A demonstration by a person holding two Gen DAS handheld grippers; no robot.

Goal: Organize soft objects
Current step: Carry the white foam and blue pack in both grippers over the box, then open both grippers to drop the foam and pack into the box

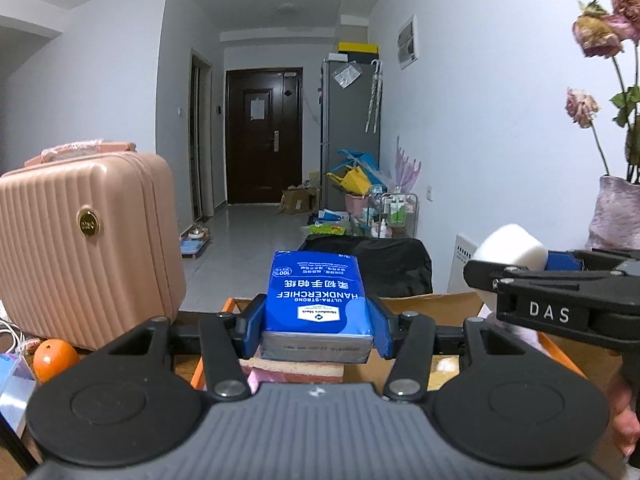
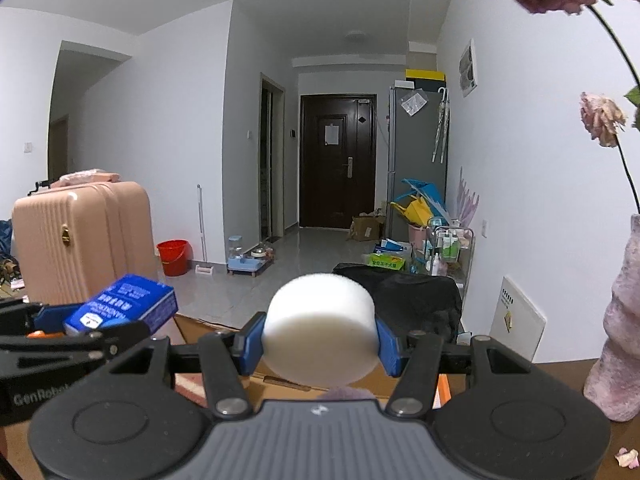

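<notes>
Hallway behind, cardboard box (image 1: 424, 304) below: left gripper (image 1: 318, 330) clenched on blue tissue pack (image 1: 318, 300), right gripper (image 2: 320, 344), at three o'clock, grasping white foam cylinder (image 2: 320, 328); transport step, lowering into box likely next.

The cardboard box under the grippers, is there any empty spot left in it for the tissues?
Yes. The cardboard box shows bare brown floor on its right side, between the pink sponge beneath the tissue pack and the right wall. The left side by the sponge is crowded. Outside the box, the orange and suitcase fill the left.
</notes>
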